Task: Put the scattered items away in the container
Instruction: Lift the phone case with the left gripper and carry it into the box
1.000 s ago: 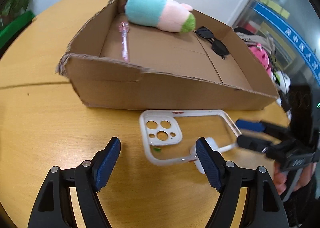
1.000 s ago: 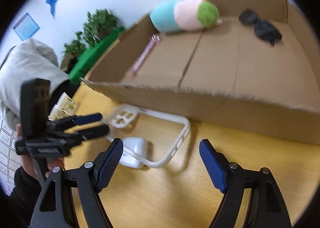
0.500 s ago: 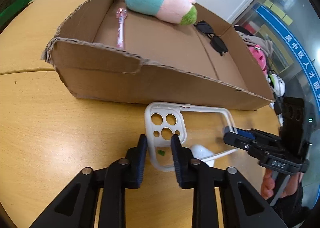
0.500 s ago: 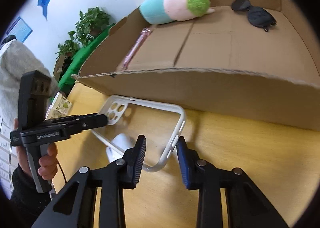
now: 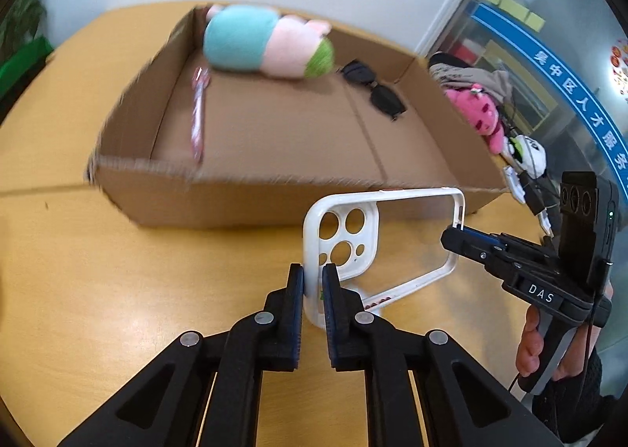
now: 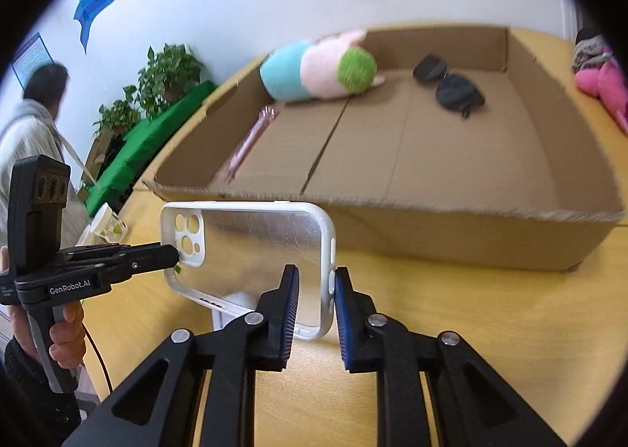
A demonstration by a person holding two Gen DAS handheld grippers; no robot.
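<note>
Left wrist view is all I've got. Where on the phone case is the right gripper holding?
Observer: The right gripper straddles one long side rail of the phone case, right by the side buttons.
Operator: Anything underneath the case?
Observer: A small white object lies on the table below it, showing through the clear back.
Operator: Anyone nearby?
Observer: A person in a grey top stands beyond the table, beside potted plants.
</note>
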